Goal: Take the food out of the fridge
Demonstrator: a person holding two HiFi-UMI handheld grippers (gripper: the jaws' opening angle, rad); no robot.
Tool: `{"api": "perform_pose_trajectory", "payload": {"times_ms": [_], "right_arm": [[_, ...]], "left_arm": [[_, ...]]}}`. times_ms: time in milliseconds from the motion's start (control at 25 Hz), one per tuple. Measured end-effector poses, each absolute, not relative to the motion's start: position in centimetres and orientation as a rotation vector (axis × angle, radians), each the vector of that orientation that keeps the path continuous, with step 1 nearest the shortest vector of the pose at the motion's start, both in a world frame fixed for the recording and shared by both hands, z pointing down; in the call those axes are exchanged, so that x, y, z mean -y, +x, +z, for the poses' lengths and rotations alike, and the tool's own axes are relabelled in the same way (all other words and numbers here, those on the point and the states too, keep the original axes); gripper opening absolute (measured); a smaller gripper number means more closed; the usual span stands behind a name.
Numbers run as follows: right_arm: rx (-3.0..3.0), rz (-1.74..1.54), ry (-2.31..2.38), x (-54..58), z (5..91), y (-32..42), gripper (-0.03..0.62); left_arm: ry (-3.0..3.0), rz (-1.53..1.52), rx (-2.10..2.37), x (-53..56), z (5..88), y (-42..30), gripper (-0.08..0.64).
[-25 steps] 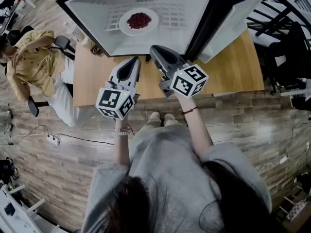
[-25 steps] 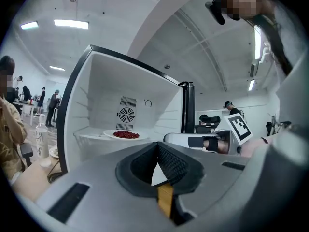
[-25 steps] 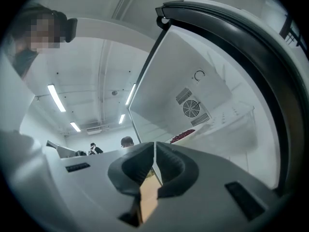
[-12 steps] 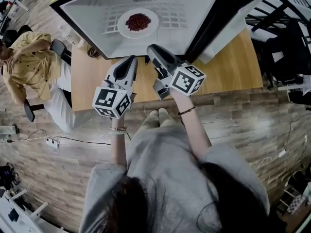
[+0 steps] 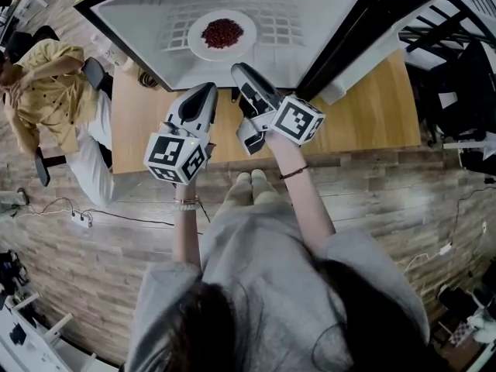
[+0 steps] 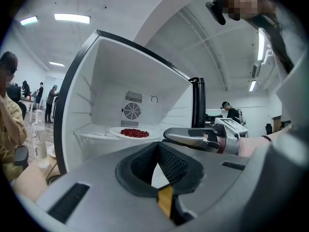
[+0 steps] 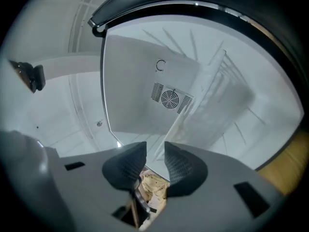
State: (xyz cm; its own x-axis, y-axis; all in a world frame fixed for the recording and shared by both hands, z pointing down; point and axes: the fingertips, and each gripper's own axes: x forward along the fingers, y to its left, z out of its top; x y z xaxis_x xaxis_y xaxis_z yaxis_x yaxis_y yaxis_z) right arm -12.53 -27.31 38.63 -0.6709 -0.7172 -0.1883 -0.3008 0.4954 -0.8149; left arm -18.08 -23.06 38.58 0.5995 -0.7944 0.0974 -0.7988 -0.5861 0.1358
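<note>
Round white plate (image 5: 198,46) heaped with small red food (image 5: 222,32) on the grid shelf (image 5: 280,28) inside the smooth white fridge (image 5: 147,22), top centre, left claw (image 5: 203,91) pinched together, empty, right claw (image 5: 239,70) jaws just opening, apart, nothing between, over the wooden desk (image 5: 372,115).

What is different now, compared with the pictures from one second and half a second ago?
The right gripper has rolled, and its jaws have just been opening with nothing between them. Both grippers eased slightly toward the open fridge. Nothing was taken hold of. Unchanged: the left gripper is shut and empty, and the plate of red food lies on the shelf.
</note>
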Motion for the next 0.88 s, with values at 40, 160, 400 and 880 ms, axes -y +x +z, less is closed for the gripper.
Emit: {"api": "perform_pose_trajectory", "payload": {"times_ms": [40,160,400,880], "right_arm": [[-2.209,-1.093,-0.810,27.5,38.6,-12.6,0.109],[-2.146,-1.155,-0.771,27.9,38.8,-12.5,0.115],[-2.092,-1.208,-0.756,28.8,39.3,-12.6,0.129],[-1.940,-1.341,-0.757,30.4,39.9,-12.5,0.130]], "left_arm": [[2.659,0.041,1.338,23.2,38.5,-18.1,0.008],[2.659,0.043,1.342,23.5,38.6,-18.0,0.008],[2.654,0.044,1.350,23.9,38.7,-18.1,0.008],[2.660,0.046,1.381,24.6,37.8,-18.2,0.008]]}}
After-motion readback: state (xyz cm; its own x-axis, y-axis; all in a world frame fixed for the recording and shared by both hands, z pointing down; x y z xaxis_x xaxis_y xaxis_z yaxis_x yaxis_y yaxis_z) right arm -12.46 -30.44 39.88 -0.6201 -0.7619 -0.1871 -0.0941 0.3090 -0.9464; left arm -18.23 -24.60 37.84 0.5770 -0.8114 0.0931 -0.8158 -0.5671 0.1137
